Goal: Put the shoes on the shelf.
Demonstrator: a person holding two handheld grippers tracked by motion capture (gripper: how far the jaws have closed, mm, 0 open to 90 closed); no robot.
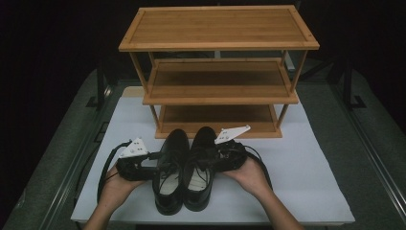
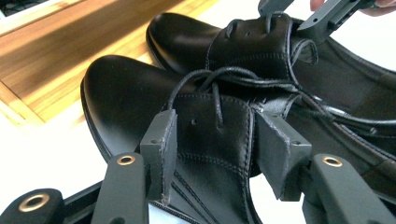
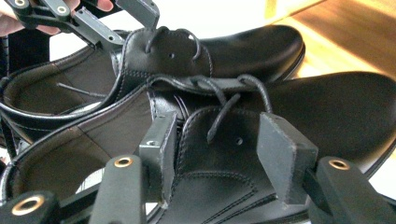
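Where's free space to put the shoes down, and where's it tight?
Free: all three tiers of the rack, plus the white mat to its right and the left strip beside the left gripper. Tight: front centre, where both shoes sit between the left and right gripper.

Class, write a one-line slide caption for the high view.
Two hand-held grippers, left gripper and right gripper, flank a pair of black shoes before a bamboo rack.

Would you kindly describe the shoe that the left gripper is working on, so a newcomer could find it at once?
Start at the wooden three-tier rack on the white mat; two black lace-up shoes stand side by side before its lowest shelf. The left shoe is the one meant: the left gripper straddles its laced flap, while its twin, the right shoe, meets the right gripper.
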